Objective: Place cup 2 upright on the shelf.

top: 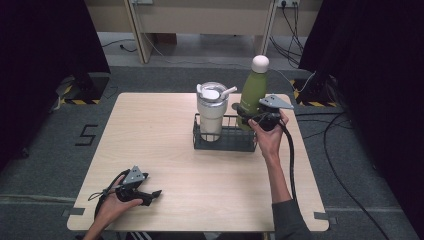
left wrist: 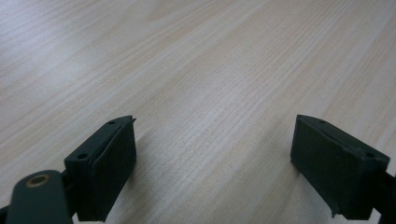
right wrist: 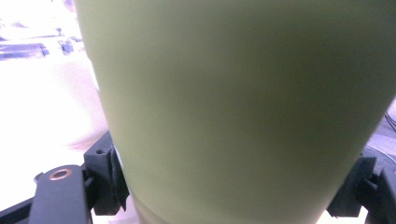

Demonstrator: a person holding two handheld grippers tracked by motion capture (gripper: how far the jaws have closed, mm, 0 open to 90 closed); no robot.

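A tall green bottle (top: 253,90) with a white round cap stands upright at the right end of a black wire basket (top: 225,141). My right gripper (top: 255,119) is shut on its lower body; in the right gripper view the green bottle (right wrist: 243,107) sits between both jaws. A white tumbler (top: 211,110) with a clear lid and straw stands in the basket's left part. My left gripper (top: 150,196) rests open low over the table near the front left; the left gripper view has its fingers (left wrist: 105,163) wide apart over bare wood.
The wooden table (top: 150,145) stands on grey carpet. Black curtains hang at both sides. Cables run on the floor at the right and behind. A cable trails from the right gripper along the forearm.
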